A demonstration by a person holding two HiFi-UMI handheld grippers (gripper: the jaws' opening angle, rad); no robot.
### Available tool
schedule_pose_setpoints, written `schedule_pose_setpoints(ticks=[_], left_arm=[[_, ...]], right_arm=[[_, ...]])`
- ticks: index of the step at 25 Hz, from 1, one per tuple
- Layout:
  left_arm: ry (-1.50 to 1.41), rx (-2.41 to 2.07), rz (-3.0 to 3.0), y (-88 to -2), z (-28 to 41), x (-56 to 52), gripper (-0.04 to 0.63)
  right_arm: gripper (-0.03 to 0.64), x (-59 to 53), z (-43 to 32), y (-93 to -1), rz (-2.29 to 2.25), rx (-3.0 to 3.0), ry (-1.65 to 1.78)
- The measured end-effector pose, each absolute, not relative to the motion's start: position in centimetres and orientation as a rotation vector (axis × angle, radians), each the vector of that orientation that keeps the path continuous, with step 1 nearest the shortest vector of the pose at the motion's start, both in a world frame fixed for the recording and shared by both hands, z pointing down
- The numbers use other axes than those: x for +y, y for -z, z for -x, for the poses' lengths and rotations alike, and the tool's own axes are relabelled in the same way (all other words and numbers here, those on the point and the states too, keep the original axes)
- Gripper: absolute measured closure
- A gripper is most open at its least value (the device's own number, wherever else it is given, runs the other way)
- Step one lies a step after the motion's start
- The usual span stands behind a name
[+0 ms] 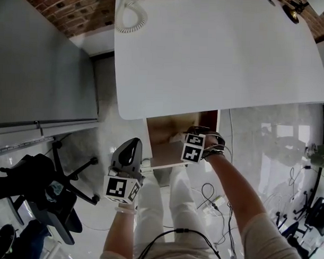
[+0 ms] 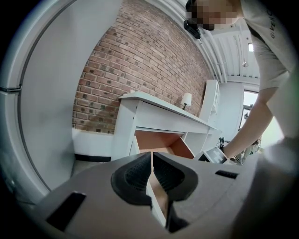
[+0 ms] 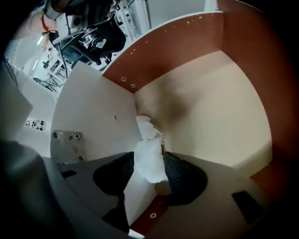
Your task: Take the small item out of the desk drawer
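The desk drawer [image 1: 164,133] stands pulled out below the white desk top [image 1: 217,54]; its wooden inside [image 3: 215,107] fills the right gripper view. A small white crumpled item [image 3: 149,156] lies by the drawer's side wall near a corner. My right gripper [image 3: 148,175] is inside the drawer [image 2: 159,142], open, with the item between its pads, which stand close on either side. In the head view this gripper [image 1: 196,132] reaches into the drawer, its tips hidden. My left gripper [image 1: 129,149] hovers left of the drawer front, shut and empty [image 2: 152,175].
A coiled phone cord [image 1: 128,19] lies at the desk's far left and a lamp [image 1: 291,13] at its far right. A grey partition [image 1: 42,58] and an office chair [image 1: 58,202] stand to the left. Cables [image 1: 212,197] lie on the floor at the right. A metal bracket [image 3: 67,144] sits on the drawer wall.
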State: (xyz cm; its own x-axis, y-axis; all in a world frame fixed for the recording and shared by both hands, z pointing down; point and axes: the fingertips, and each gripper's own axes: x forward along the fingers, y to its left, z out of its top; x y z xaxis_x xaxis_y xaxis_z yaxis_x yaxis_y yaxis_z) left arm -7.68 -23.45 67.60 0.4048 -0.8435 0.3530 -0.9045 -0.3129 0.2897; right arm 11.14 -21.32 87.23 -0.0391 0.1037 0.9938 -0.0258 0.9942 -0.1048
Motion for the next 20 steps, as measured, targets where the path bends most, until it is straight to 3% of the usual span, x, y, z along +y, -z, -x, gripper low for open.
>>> schedule_pose_setpoints(ticks=[20], left_arm=[[-0.196, -1.511, -2.189, -69.8, 8.2, -21.9, 0.580]], right_arm=[[0.462, -21.0, -10.6, -89.2, 0.131, -1.602, -0.172]])
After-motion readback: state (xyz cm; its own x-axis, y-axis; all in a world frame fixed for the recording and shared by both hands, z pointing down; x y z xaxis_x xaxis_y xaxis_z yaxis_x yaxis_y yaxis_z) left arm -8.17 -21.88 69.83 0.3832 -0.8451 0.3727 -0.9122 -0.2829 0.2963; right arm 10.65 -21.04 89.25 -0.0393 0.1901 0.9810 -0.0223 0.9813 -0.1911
